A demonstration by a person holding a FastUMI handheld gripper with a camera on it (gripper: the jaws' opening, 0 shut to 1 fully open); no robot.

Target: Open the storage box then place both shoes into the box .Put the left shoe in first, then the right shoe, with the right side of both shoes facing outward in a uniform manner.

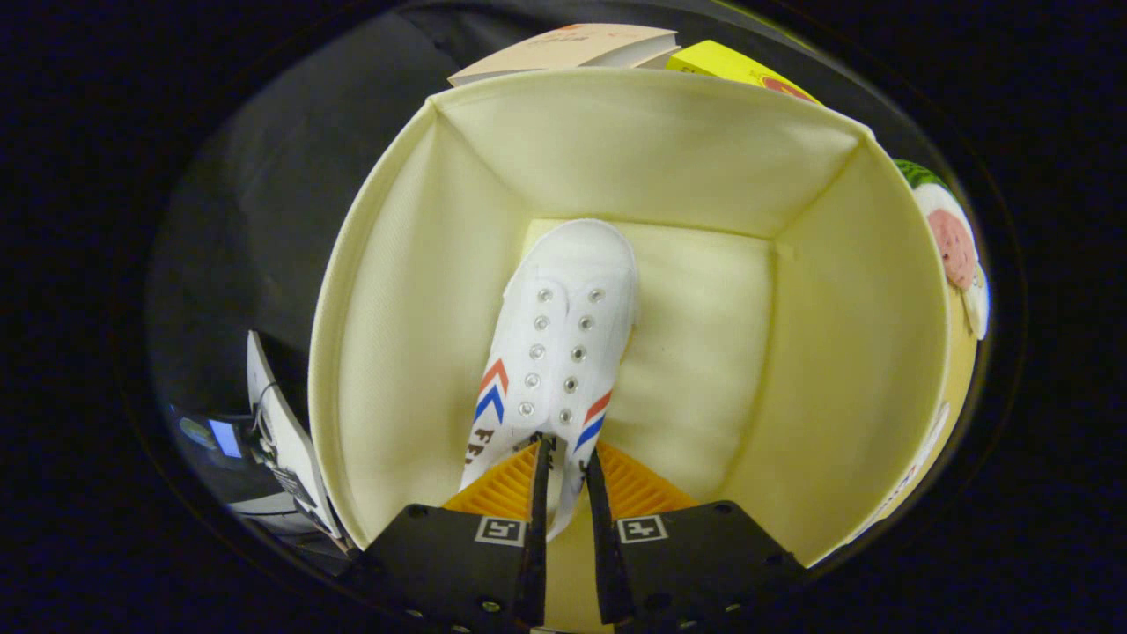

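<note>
Right now the gripper is reaching down into the open storage box, and its two fingers are drawn close together on the rear rim of a white shoe. Only a narrow strip of the shoe's white collar shows between the fingers, and both seem to press against it from either side, so the shoe is pinched at its back end.

The shoe points away from the fingers, toe toward the far wall of the box. Its lace holes run in two rows up the middle, with no laces in them. Red and blue chevron stripes mark both flanks near the fingers, and some dark lettering sits low on the left flank. The toe lies over the pale padded floor of the box, a little left of the middle; whether the sole rests fully on the floor I cannot tell.

The box is cream fabric inside, its four walls standing upright around the shoe. Beyond the far wall, books lie flat.
</note>
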